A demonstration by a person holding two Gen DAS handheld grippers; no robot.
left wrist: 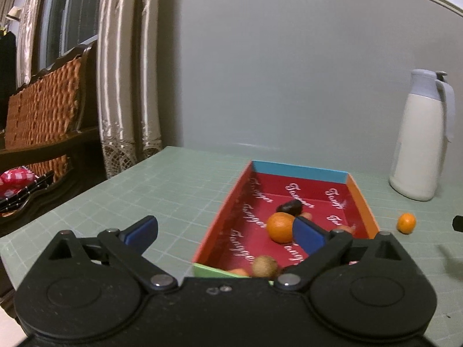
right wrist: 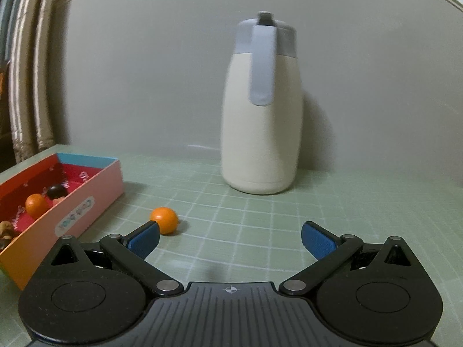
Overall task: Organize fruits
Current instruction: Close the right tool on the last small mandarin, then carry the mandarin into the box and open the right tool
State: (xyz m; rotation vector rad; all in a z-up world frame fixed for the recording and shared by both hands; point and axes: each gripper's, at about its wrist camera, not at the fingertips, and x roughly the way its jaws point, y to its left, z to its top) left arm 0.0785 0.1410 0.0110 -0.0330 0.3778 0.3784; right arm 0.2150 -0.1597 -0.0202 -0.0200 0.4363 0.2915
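A shallow cardboard box [left wrist: 358, 199] with a red inside lies on the green mat. It holds an orange [left wrist: 280, 227], a dark oval fruit [left wrist: 289, 206], a brown round fruit [left wrist: 264, 266] and some small reddish pieces. My left gripper [left wrist: 224, 231] hangs open over the box's near left corner with nothing between its pads. A small orange [right wrist: 164, 219] sits on the mat outside the box [right wrist: 86, 199], just past my right gripper's left fingertip. My right gripper [right wrist: 230, 237] is open and empty. The same loose orange [left wrist: 406, 223] shows right of the box in the left wrist view.
A cream jug with a grey lid and handle [right wrist: 260, 130] stands near the grey wall, behind and right of the box; the jug [left wrist: 416, 144] also shows at the far right. Curtains [left wrist: 115, 86] and a wicker bench [left wrist: 43, 110] lie beyond the table's left edge.
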